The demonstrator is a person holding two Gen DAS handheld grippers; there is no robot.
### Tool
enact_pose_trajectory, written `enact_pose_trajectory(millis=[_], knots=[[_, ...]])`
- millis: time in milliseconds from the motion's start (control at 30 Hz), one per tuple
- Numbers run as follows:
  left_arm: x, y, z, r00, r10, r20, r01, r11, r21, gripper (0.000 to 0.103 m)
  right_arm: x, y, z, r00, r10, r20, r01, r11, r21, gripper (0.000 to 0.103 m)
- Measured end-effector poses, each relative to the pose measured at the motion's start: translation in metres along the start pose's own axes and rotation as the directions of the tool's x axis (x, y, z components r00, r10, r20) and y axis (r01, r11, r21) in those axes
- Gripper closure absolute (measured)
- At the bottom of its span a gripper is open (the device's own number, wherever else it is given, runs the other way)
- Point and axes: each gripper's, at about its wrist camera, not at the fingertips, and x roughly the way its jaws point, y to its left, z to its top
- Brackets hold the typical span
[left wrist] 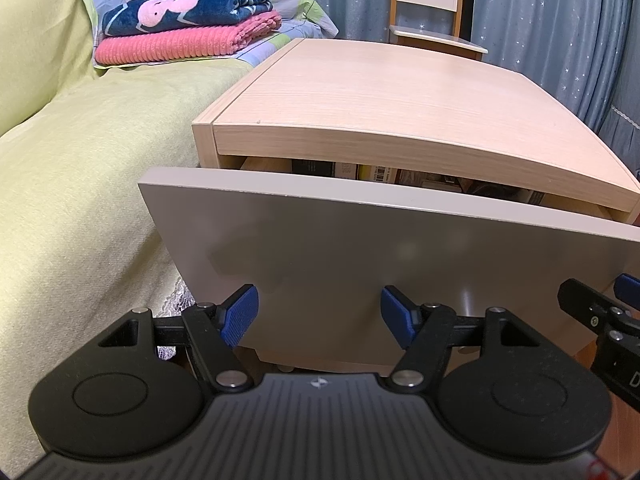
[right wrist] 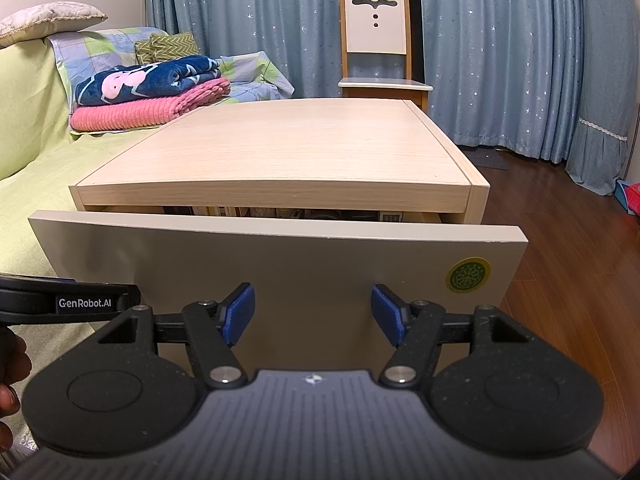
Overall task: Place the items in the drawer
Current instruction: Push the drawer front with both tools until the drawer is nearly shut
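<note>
A light wood nightstand (left wrist: 384, 92) (right wrist: 288, 148) stands beside the bed. Its top drawer is pulled out a short way, and the grey drawer front (left wrist: 360, 252) (right wrist: 280, 264) fills the middle of both views. Through the narrow gap I see boxes and packets (left wrist: 372, 172) (right wrist: 280, 213) inside the drawer. My left gripper (left wrist: 319, 312) is open and empty, close in front of the drawer front's lower part. My right gripper (right wrist: 313, 312) is also open and empty, facing the same panel. Each gripper shows at the edge of the other's view.
A bed with a yellow-green cover (left wrist: 80, 160) lies to the left, carrying folded blue and pink blankets (left wrist: 188, 24) (right wrist: 152, 92). A wooden chair (right wrist: 376, 48) stands behind the nightstand before blue curtains (right wrist: 500, 40). Wood floor (right wrist: 560, 240) spreads to the right. A hand (right wrist: 10, 392) shows at far left.
</note>
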Motion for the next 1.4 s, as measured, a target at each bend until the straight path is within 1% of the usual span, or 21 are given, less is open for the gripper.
enact_pose_trajectory(millis=[1000,1400], knots=[[0.0029,-0.0030,0.0037,1.000,-0.009,0.001,0.009,1.000,-0.001,0.034,0.0054,-0.0018,0.0033,1.000,-0.006,0.003,0.006,1.000,0.000,0.041],[0.0037,-0.0018,0.0057,1.000,-0.012,-0.001,0.012,1.000,-0.003,0.034,0.0073,-0.0019,0.0048,1.000,-0.008,0.003,0.008,1.000,-0.002,0.038]])
